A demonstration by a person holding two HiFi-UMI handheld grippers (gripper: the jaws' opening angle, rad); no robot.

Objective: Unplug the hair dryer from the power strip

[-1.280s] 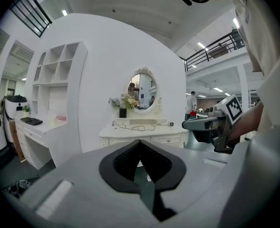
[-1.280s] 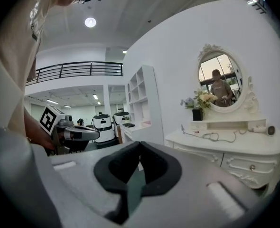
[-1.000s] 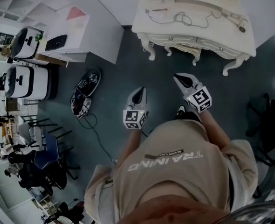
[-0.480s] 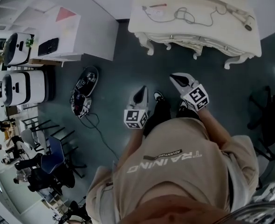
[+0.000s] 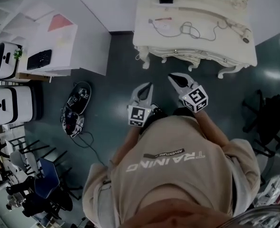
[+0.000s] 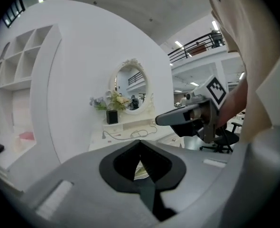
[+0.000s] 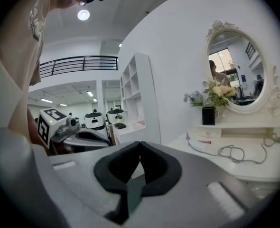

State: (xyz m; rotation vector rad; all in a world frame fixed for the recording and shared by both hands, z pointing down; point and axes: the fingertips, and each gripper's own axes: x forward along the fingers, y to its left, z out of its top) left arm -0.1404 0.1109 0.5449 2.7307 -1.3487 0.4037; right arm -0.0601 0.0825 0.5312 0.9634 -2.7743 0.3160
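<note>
While the hair dryer (image 5: pixel 238 29) lies at the rt end of the white dressing table (image 5: pixel 193 51), its cable (image 5: pixel 191 31) loops across the top to the power strip (image 5: pixel 162 23) nr the left end; whether the plug is seated is too small to tell. Both grippers hang over the floor in front of the table, well apart from dryer & strip. Left gripper (image 5: pixel 147 86) has its jaws pressed together at the tips w/ nothing between them, which the left gripper view (image 6: pixel 140 144) makes plain & the head view doesn't. Right gripper (image 5: pixel 176 78) is likewise closed tip to tip & empty in its own view (image 7: pixel 140 145). Each gripper view also catches the other gripper from the side. Only the gripper views show the oval mirror (image 7: pixel 238 65), w/ flowers (image 7: pixel 217 91) in a black vase (image 7: pixel 208 115) below it; from the head view just the vase top shows. Head view alone shows the person's beige shirt (image 5: pixel 173 167), black gear on the floor (image 5: pixel 75 109) to the left & a keyboard (image 5: pixel 38 59) on a side desk.
</note>
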